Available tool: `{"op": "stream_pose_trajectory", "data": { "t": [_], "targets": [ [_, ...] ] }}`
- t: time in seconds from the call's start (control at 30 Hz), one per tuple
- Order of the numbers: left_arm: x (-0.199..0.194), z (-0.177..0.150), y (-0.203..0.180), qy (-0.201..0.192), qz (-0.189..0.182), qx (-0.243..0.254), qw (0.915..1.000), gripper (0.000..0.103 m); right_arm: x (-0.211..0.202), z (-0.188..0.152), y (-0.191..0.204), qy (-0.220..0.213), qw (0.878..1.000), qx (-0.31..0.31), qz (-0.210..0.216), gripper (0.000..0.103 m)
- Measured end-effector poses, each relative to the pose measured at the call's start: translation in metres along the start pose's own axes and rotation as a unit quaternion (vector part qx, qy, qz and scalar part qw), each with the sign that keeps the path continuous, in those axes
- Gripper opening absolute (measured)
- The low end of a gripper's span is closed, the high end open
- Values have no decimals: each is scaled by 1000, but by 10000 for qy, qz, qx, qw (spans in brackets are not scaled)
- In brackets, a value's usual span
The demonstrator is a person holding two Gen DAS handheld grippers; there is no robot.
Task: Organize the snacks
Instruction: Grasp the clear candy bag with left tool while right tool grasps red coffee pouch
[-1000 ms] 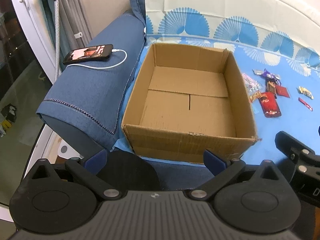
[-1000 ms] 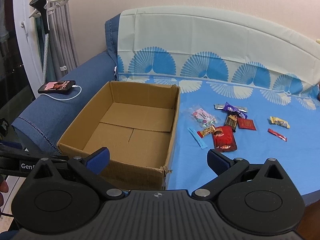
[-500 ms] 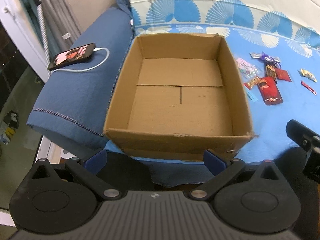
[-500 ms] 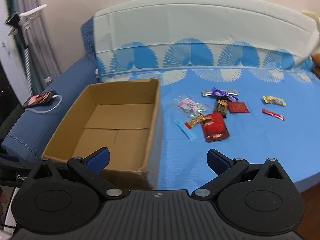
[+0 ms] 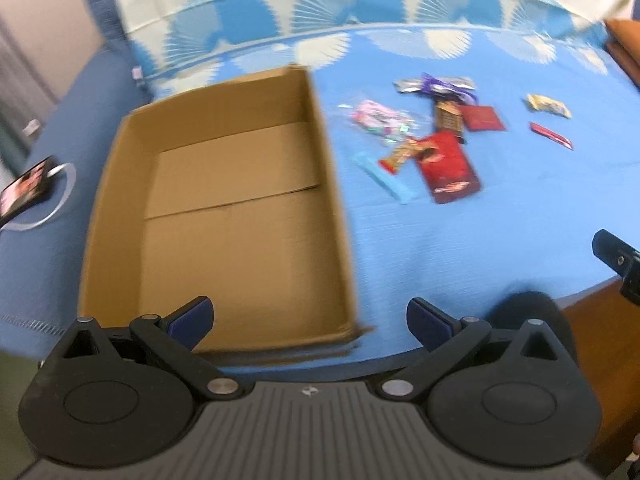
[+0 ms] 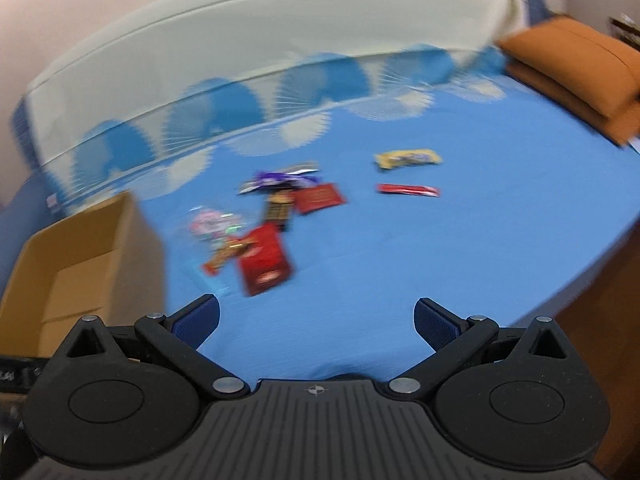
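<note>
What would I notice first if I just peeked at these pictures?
Probably the big brown cardboard box, open and with nothing inside, sitting on the blue sheet. Just to its right lies a scatter of snacks, with a shiny red packet the brightest. An orange pillow sits in the far right corner.

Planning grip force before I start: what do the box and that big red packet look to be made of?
Box: brown corrugated cardboard, matte, with folded bottom flaps and a frayed front corner. Red packet: probably glossy plastic or foil wrap, since it catches some light, though motion blur leaves that open. It lies on the blue sheet.
</note>
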State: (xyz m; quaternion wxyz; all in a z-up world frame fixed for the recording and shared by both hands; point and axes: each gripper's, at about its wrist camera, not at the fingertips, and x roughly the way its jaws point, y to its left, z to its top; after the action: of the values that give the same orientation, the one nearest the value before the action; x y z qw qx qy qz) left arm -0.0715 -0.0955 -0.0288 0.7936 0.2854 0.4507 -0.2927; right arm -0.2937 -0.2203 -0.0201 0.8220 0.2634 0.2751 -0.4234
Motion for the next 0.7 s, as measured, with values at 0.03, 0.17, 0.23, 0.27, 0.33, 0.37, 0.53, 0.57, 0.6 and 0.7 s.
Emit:
{"op": "stream_pose_trajectory", "data": {
  "t": [0.03, 0.17, 0.23, 0.27, 0.33, 0.37, 0.53, 0.57, 0.6, 0.7],
  "targets": [
    [5, 7, -8, -10, -5, 44, 10000, 103, 6, 3, -9, 45, 9999, 78, -85, 103],
    [24, 38, -36, -157, 187, 270, 9993, 103, 39, 12, -36, 189, 9994, 202, -209, 103],
    [33, 54, -44, -143, 290, 357, 9988, 103, 58, 15, -43, 271, 9993, 157, -187, 103],
    [37, 62, -46, -161, 321, 371, 9987, 103, 70, 16, -44, 305, 9994, 97, -128, 103],
    [40, 79, -46, -269, 415, 299, 9983, 103, 95, 18, -41, 463, 9989, -102, 44, 103],
    [41, 88, -45, -318, 459, 256, 9981, 103, 112, 19, -36, 566, 9980, -220, 156, 103],
    [48, 125, -32, -433, 785, 11, 9960, 103, 201, 23, 11, 1163, 9883, -693, 704, 103],
    [51, 131, -28, -425, 843, -19, 9955, 103, 219, 22, 25, 1238, 9857, -838, 782, 103],
    [54, 137, -26, -413, 897, -46, 9951, 103, 233, 20, 37, 1292, 9837, -969, 790, 103],
    [66, 154, -24, -322, 933, -68, 9951, 103, 278, 12, 69, 1367, 9789, -1415, 556, 103]
  ]
}}
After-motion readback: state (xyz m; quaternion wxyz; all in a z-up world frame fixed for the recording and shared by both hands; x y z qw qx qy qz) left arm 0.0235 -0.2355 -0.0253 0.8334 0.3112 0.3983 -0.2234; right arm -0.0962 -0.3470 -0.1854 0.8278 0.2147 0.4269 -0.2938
